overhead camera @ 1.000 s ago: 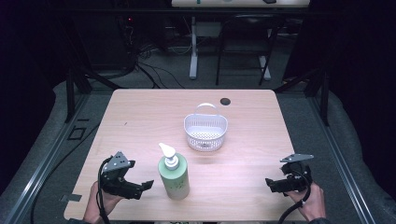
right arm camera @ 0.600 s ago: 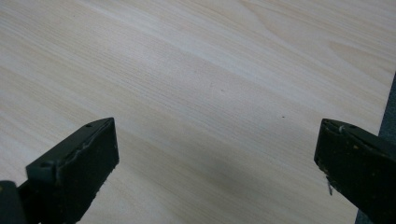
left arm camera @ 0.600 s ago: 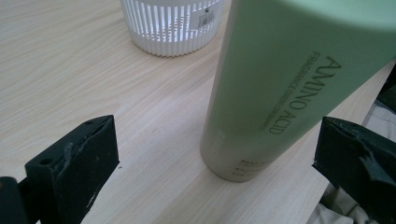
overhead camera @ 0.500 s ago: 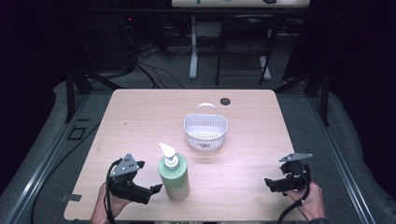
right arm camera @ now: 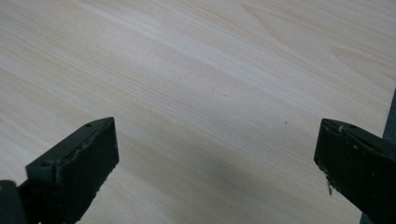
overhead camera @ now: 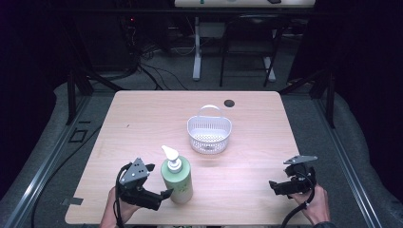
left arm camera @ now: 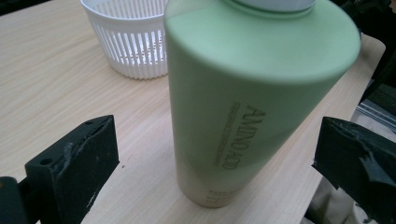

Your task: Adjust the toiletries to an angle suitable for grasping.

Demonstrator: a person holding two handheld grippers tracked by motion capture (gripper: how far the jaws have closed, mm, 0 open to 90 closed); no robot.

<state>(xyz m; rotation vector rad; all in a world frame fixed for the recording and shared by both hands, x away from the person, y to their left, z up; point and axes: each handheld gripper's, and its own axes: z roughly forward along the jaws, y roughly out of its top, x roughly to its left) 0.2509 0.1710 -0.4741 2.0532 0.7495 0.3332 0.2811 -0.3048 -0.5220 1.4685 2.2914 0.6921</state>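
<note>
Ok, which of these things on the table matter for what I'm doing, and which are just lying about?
In the job:
- green pump bottle, upright near the front edge
- left claw, open, jaws either side of the bottle
- white basket, likely where it goes

Just there:
- right claw, open, idle over bare table
- black round spot near the far edge

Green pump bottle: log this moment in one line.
left gripper: open, jaws flank green pump bottle | right gripper: open, idle | white basket: empty
</note>
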